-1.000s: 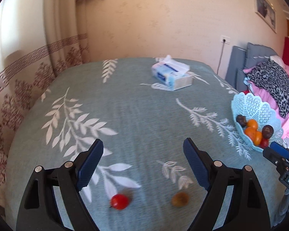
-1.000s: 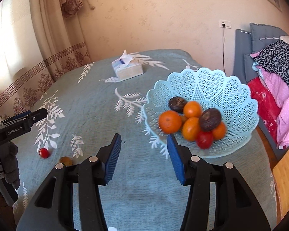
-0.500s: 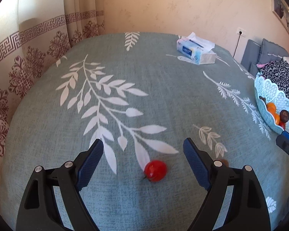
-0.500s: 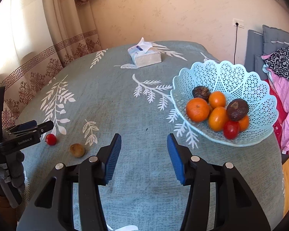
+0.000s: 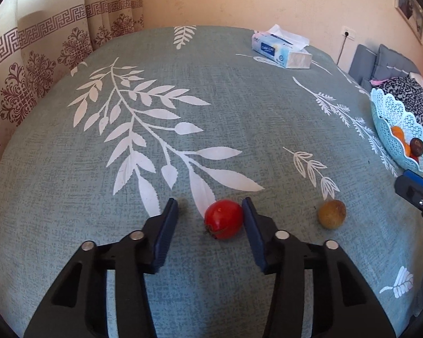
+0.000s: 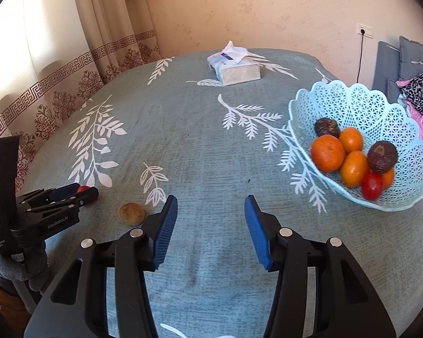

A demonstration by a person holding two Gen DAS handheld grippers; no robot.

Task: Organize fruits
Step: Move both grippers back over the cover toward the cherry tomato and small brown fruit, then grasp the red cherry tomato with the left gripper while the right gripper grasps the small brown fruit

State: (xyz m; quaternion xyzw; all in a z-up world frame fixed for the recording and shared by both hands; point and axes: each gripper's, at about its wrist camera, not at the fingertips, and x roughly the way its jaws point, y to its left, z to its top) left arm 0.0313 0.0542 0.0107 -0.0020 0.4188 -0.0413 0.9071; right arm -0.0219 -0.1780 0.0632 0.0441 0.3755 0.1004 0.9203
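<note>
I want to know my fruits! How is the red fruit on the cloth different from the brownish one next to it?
The red fruit is bright, smooth and shiny; the brownish fruit is dull and speckled. The red fruit lies between the left gripper pads, with the right-hand pad against it; the brownish fruit lies free beside them. Both are small, round, and lie on the cloth outside the basket.

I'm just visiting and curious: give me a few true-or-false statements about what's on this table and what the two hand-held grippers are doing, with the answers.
1. The red tomato lies between the jaws of the left hand-held gripper. True; the jaws have just been closing around it, and a gap shows on one side.
2. The tissue box sits inside the blue basket. False; it stands apart on the tablecloth.
3. The right hand-held gripper holds an orange. False; its jaws are empty.
4. A small brownish fruit lies on the cloth outside the basket. True.
</note>
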